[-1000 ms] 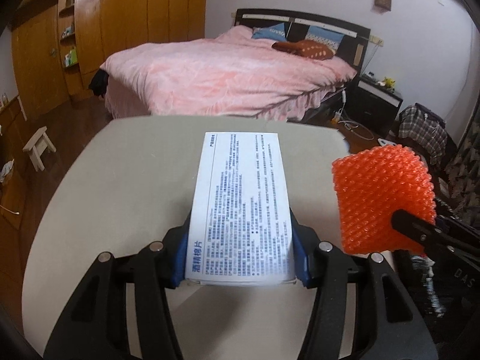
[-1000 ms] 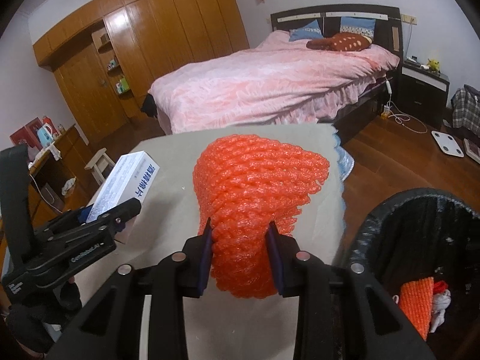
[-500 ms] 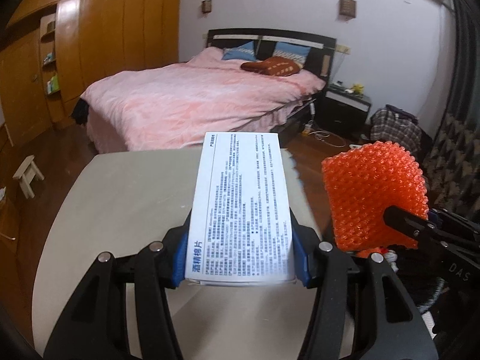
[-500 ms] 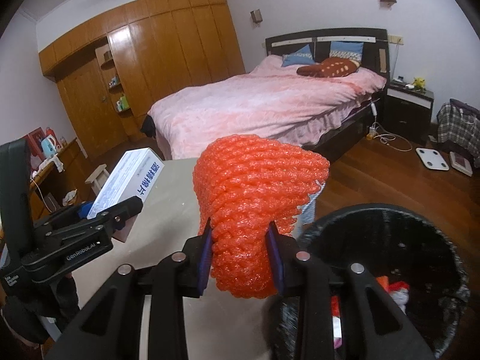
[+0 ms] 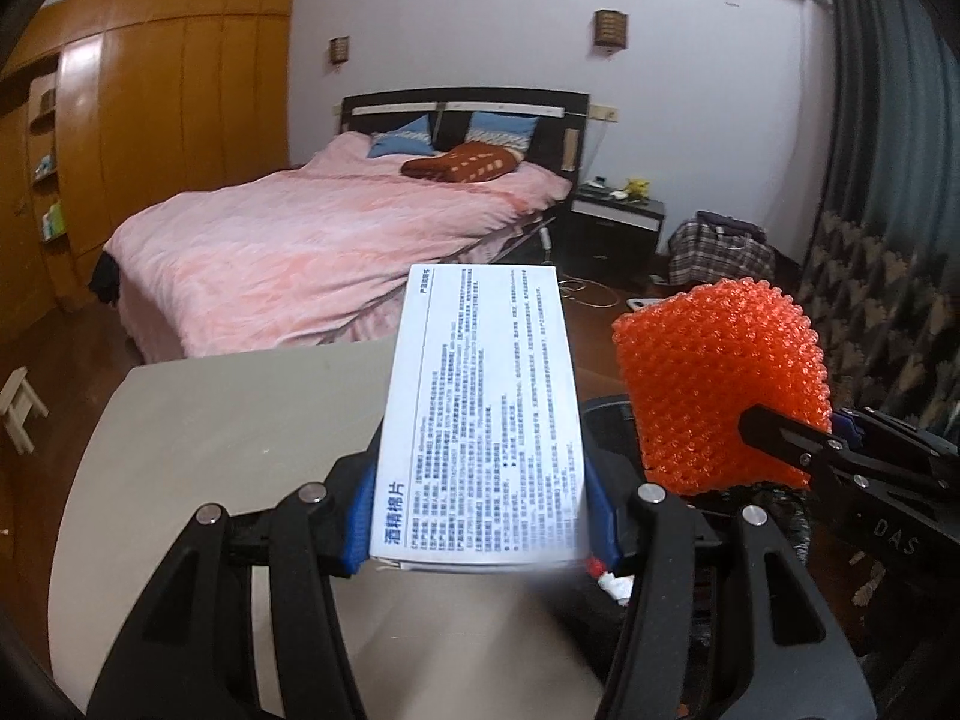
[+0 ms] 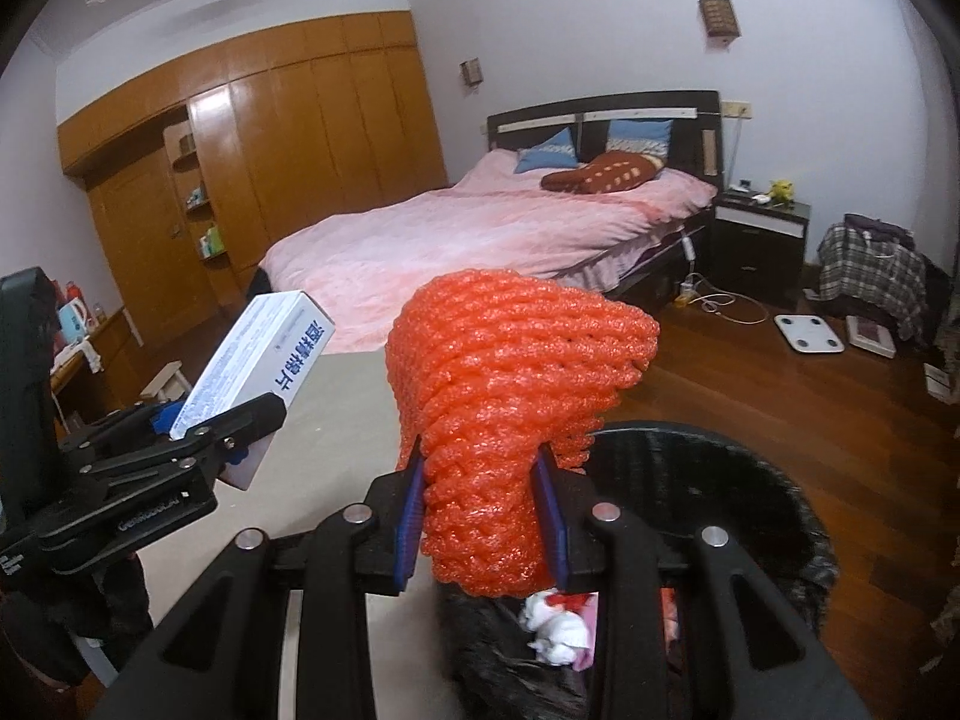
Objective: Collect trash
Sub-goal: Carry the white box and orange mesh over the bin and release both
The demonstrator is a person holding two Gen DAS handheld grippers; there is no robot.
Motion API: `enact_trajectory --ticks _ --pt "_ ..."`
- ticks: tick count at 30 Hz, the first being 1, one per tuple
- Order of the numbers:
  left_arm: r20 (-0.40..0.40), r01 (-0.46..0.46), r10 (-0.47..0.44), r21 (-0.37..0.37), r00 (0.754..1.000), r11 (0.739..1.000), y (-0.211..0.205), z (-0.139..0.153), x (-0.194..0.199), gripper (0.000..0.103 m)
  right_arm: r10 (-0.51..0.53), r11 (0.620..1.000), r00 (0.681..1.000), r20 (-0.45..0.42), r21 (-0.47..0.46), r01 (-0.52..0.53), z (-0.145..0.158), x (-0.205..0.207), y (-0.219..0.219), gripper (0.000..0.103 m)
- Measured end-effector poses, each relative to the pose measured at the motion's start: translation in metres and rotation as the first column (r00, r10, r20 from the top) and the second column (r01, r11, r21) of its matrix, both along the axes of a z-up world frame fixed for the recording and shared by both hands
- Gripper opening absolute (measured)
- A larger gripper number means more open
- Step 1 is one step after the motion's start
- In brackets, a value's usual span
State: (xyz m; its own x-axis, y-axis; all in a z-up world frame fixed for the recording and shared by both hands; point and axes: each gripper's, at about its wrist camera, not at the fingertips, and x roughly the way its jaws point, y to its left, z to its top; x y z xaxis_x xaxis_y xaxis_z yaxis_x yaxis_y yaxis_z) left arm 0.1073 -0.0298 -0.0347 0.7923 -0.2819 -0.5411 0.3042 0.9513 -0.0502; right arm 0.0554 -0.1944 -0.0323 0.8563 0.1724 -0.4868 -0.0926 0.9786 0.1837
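- White rectangular cardboard box printed with blue text [image 5: 480, 414]: left gripper [image 5: 480, 516] jaws are clamping it above the beige tabletop [image 5: 240, 420].
- Orange foam mesh sleeve [image 6: 504, 420]: right gripper [image 6: 483, 516] jaws are pinching it over the black-lined bin [image 6: 780, 516].

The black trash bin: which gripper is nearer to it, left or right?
Right. The right gripper, clamping the orange foam net, sits above the black trash bin. The left gripper, holding the white box, is over the table.
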Motion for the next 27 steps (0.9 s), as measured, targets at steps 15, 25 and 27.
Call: enact_trajectory --ticks 15,25,27 --pt "0.021 0.150 -0.150 0.009 0.988 0.989 -0.070 -0.003 -0.010 0.053 -0.147 0.989 0.989 -0.005 -0.013 0.147 -0.010 -0.025 -0.061 0.033" --pt "-0.018 0.239 -0.239 0.013 0.971 0.971 -0.113 -0.036 0.014 0.053 -0.216 0.976 0.975 -0.055 -0.023 0.215 -0.036 -0.021 -0.089 0.033" --pt "-0.030 0.248 -0.247 0.016 0.968 0.969 -0.118 -0.045 0.020 0.053 -0.224 0.974 0.972 -0.070 -0.023 0.223 -0.043 -0.018 -0.095 0.033"
